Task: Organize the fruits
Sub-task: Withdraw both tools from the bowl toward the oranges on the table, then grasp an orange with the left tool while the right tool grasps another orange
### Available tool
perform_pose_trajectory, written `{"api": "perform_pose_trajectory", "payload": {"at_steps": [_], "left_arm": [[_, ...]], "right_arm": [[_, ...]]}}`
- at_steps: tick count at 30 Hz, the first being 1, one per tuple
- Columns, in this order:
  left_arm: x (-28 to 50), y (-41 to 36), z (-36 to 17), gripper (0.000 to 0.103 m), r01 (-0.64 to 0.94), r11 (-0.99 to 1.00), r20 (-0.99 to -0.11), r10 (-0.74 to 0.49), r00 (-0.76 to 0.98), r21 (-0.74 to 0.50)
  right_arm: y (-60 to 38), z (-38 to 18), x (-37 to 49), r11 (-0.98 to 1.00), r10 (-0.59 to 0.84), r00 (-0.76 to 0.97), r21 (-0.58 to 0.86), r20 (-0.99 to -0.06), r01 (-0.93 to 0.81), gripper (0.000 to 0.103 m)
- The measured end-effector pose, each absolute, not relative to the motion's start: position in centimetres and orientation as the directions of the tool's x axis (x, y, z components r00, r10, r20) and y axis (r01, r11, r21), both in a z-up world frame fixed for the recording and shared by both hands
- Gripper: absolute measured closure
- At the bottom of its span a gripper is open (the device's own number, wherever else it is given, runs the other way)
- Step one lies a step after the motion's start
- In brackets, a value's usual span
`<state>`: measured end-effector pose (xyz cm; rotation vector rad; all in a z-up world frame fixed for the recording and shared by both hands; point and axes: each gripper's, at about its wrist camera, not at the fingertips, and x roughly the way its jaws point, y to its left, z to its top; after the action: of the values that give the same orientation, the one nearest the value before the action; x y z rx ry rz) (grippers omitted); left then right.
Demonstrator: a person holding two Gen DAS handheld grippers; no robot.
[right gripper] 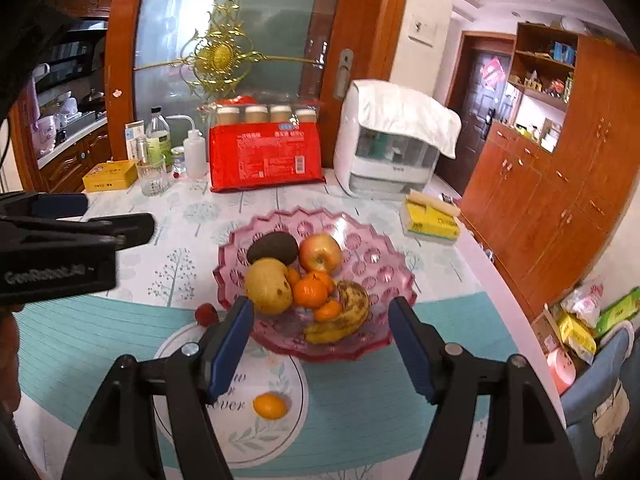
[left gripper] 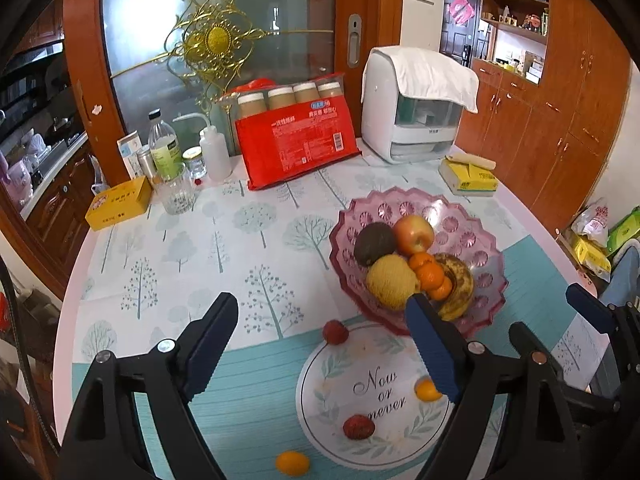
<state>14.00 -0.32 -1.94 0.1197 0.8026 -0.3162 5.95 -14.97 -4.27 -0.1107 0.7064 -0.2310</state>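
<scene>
A pink glass fruit bowl [left gripper: 472, 216] [right gripper: 372, 252] holds an avocado [left gripper: 374, 243], an apple [left gripper: 414, 234], a yellow pear [left gripper: 390, 281], tangerines [left gripper: 430, 274] and a spotted banana [left gripper: 460, 284]. Loose on the mat in front of it lie two red lychees [left gripper: 335, 332] [left gripper: 359, 427] and two small oranges [left gripper: 426, 390] [left gripper: 293, 463]. My left gripper [left gripper: 324, 346] is open and empty above the mat. My right gripper [right gripper: 324, 350] is open and empty just before the bowl; one small orange [right gripper: 270, 406] lies below it and a lychee [right gripper: 206, 313] to its left.
At the back of the table stand a red package of cups [left gripper: 298, 142], a white appliance under a cloth [left gripper: 416, 106], a yellow tissue pack [left gripper: 468, 178], a glass [left gripper: 176, 192], bottles [left gripper: 164, 148] and a yellow box [left gripper: 120, 202]. Wooden cabinets [left gripper: 560, 120] stand on the right.
</scene>
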Motion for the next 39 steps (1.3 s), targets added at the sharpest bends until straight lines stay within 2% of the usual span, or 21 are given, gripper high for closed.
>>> {"api": "perform_pose_trajectory", "payload": {"at_steps": [15, 25, 39], "left_arm": [[11.1, 0.4, -7.0, 0.018, 0.365, 0.931, -0.782, -0.238, 0.576, -0.014], [9.7, 0.8, -10.3, 0.018, 0.364, 0.931, -0.815, -0.229, 0.532, -0.024], [8.1, 1.8, -15.3, 0.018, 0.369, 0.929, -0.867, -0.205, 0.454, -0.027]], "right_arm": [[-17.0, -9.9, 2.8, 0.967, -0.226, 0.644, -0.086, -0.731, 0.242, 0.033], [-18.4, -13.4, 1.5, 0.968, -0.148, 0.591, 0.007, -0.793, 0.252, 0.033], [-19.6, -16.1, 1.4, 0.959, -0.023, 0.576, 0.145, -0.817, 0.243, 0.033]]}}
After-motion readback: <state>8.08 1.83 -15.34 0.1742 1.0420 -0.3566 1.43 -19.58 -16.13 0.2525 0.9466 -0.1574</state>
